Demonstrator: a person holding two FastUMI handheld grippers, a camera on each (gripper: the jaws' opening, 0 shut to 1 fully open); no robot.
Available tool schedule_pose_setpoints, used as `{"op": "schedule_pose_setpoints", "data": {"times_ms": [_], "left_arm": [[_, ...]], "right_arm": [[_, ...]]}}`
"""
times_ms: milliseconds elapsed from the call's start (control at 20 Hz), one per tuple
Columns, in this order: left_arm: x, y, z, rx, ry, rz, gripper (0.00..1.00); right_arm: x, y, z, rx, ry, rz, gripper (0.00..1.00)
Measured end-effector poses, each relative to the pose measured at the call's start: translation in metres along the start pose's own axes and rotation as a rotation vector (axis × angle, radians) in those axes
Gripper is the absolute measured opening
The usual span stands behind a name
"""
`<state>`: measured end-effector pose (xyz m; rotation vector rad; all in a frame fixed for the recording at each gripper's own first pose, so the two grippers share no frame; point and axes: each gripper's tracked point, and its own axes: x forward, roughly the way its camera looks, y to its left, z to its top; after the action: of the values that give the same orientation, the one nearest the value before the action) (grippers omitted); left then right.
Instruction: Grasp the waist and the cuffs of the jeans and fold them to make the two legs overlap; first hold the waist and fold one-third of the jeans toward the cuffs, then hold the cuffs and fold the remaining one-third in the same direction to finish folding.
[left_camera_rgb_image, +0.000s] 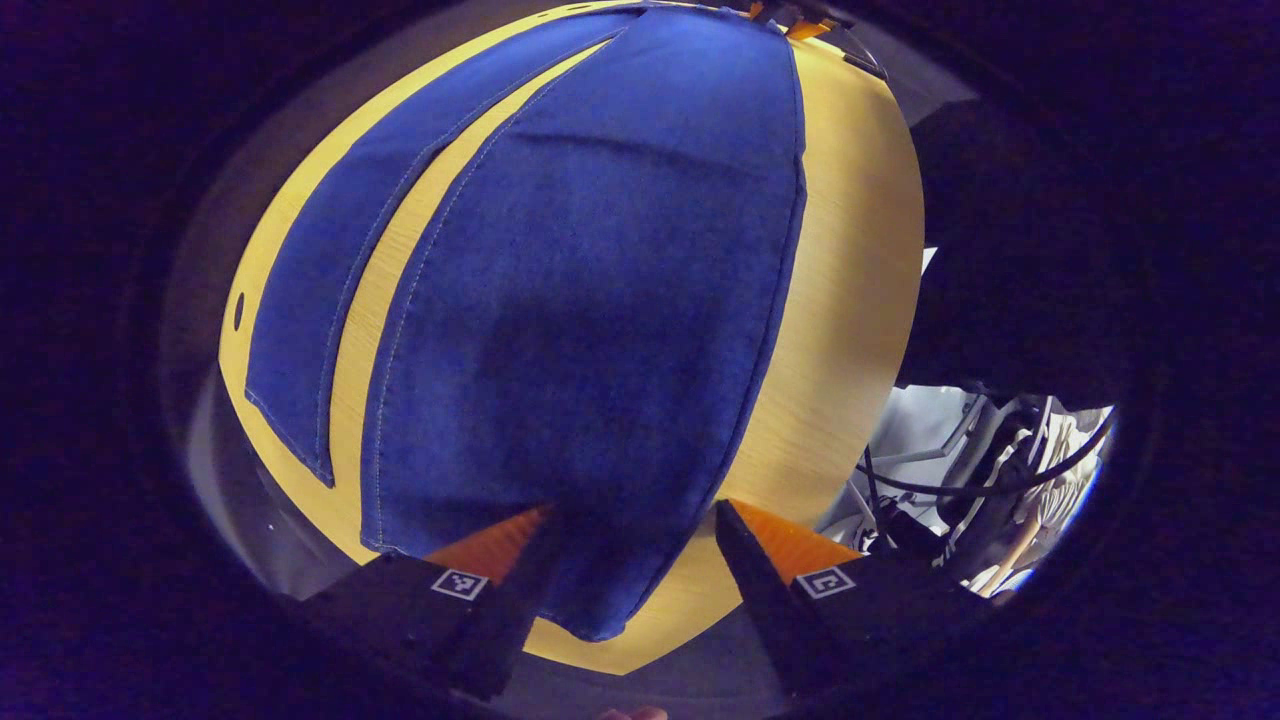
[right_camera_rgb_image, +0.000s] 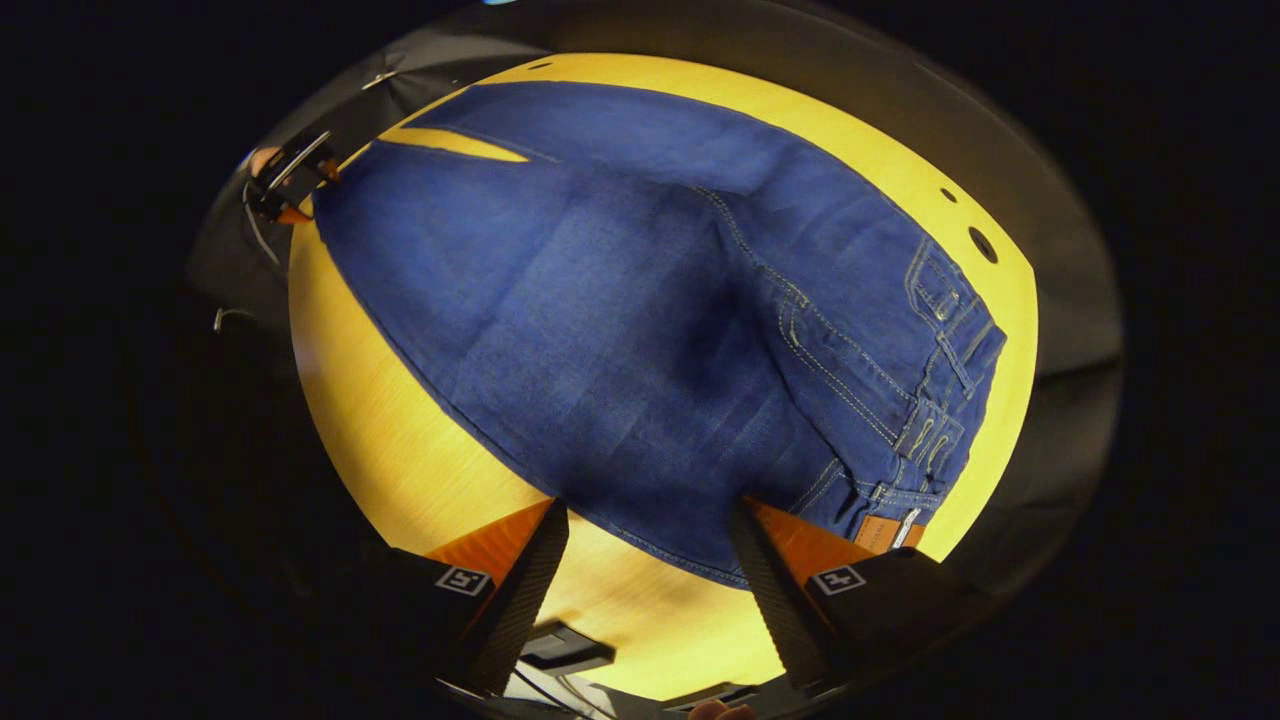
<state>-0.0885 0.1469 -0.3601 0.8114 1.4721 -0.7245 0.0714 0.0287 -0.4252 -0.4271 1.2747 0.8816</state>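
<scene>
Worktop (left_camera_rgb_image: 860, 300) carries flat jeans (left_camera_rgb_image: 600, 300); both grippers (left_camera_rgb_image: 632, 520) (right_camera_rgb_image: 650, 520) hover with jaws spread, so a shallow pinch could slip.

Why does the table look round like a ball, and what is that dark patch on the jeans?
Left gripper view: the fisheye lens bulges the flat table and jeans; a soft shadow darkens the cloth above the open left gripper. Right gripper view: same bulge, a similar shadow above the open right gripper, with warmer light.
</scene>
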Motion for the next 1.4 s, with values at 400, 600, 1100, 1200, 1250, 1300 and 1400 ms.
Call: {"op": "schedule_pose_setpoints", "data": {"times_ms": [400,600,1100,1200,1250,1300,1400], "left_arm": [[0.001,-0.001,0.001,-0.007,-0.014,0.004,0.97],[0.004,-0.003,0.007,-0.015,-0.077,0.007,0.95],[-0.004,0.042,0.026,-0.230,-0.141,0.072,0.06],[-0.013,0.046,0.025,-0.249,-0.157,0.084,0.06],[-0.018,0.049,0.025,-0.254,-0.173,0.094,0.06],[-0.026,0.053,0.028,-0.260,-0.198,0.101,0.06],[-0.049,0.066,0.032,-0.305,-0.252,0.121,0.06]], "right_arm": [[0.012,0.003,-0.003,-0.048,0.112,-0.046,0.96],[0.014,-0.005,0.001,-0.031,0.116,-0.064,0.91],[0.011,-0.021,0.008,0.090,0.060,-0.157,0.05],[0.004,-0.019,0.013,0.137,0.021,-0.140,0.05],[-0.005,-0.019,0.018,0.163,-0.010,-0.131,0.05],[-0.013,-0.020,0.023,0.191,-0.051,-0.120,0.05],[-0.033,-0.022,0.036,0.245,-0.146,-0.092,0.05]]}}
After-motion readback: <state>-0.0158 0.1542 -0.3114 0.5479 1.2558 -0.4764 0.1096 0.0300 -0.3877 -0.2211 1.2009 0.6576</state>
